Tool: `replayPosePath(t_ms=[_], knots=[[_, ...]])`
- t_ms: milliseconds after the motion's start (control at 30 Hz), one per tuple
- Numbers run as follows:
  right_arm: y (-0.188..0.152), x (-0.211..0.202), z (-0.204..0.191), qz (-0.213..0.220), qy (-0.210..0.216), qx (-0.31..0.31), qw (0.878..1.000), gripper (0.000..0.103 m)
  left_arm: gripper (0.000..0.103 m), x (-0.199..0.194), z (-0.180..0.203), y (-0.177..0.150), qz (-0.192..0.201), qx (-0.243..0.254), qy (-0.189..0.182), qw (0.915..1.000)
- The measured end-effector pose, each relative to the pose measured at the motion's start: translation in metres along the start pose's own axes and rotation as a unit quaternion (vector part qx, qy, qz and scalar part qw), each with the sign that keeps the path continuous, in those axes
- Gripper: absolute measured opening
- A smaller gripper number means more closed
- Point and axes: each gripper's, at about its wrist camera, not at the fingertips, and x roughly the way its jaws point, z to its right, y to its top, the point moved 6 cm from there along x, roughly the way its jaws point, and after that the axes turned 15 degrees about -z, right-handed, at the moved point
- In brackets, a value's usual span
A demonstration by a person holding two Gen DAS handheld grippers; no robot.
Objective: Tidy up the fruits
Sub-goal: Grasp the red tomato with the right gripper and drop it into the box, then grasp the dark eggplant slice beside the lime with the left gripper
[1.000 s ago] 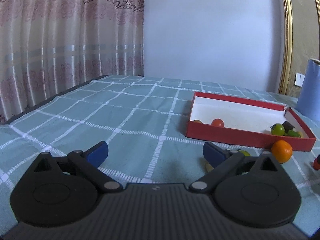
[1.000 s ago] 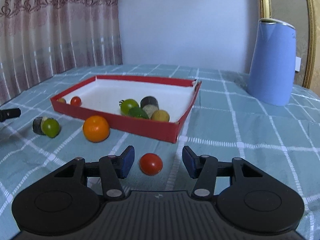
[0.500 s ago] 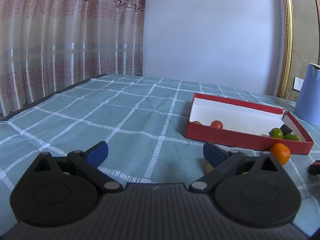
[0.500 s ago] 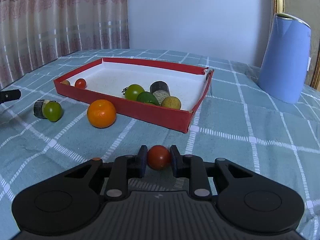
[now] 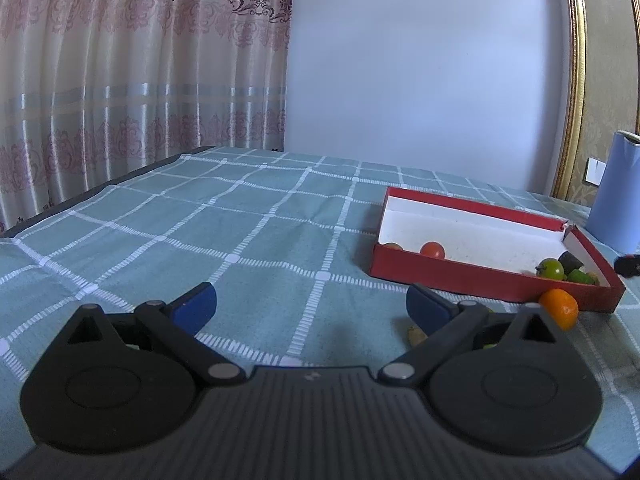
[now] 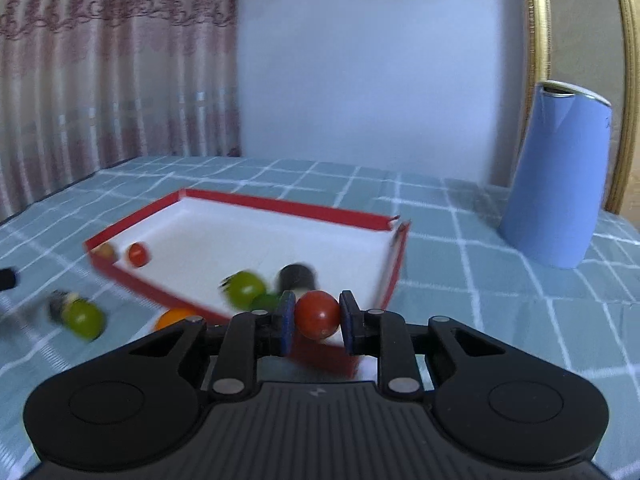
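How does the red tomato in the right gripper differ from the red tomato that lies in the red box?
1. The held tomato is clamped between the pads of the right gripper; the boxed tomato rests free on the white floor of the red box.
2. The held tomato is above the box's near corner; the boxed tomato is near the far left corner.
Both are round and red.

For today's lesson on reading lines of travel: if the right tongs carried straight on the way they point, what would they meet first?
The right tongs, shut on the red tomato, point at the red tray. They would probably pass over its near wall and meet the fruit inside first, though motion blur leaves the height unclear.
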Motion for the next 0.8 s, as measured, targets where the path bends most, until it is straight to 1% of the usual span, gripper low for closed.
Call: replayPosePath(t_ms=[100, 200, 267, 333, 400, 633, 667, 733, 800], knots=[[0.004, 0.018, 0.009, -0.012, 0.007, 0.019, 1.0, 0.023, 0.101, 0.0, 0.0, 0.0, 0.0, 0.0, -0.001, 1.0], [0.001, 0.028, 0.018, -0.025, 0.002, 0.042, 0.999, 0.023, 0.101, 0.001, 0.0, 0.0, -0.002, -0.001, -0.002, 1.0], [-0.001, 0.021, 0.021, -0.011, 0.017, 0.054, 0.998, 0.023, 0.101, 0.002, 0.0, 0.0, -0.003, -0.001, -0.002, 1.0], [-0.003, 0.011, 0.024, 0.01, 0.023, 0.064, 0.998, 0.024, 0.101, 0.002, 0.0, 0.0, -0.003, 0.0, -0.002, 1.0], [-0.003, 0.007, 0.028, 0.024, 0.029, 0.068, 0.997, 0.028, 0.101, 0.003, 0.002, 0.0, -0.005, 0.004, 0.001, 1.0], [0.004, 0.021, 0.027, 0.01, 0.041, 0.07, 0.997, 0.028, 0.101, 0.003, 0.003, -0.001, -0.006, 0.007, 0.011, 0.9999], [0.004, 0.021, 0.028, 0.012, 0.039, 0.072, 0.997, 0.028, 0.101, 0.003, 0.004, -0.001, -0.006, 0.007, 0.011, 0.9999], [0.001, 0.017, 0.031, 0.017, 0.048, 0.079, 0.996, 0.03, 0.101, 0.003, 0.003, -0.001, -0.006, 0.007, 0.01, 0.9999], [-0.003, 0.009, 0.038, 0.024, 0.05, 0.095, 0.994, 0.03, 0.101, 0.002, 0.005, -0.001, -0.007, 0.012, 0.004, 0.9999]])
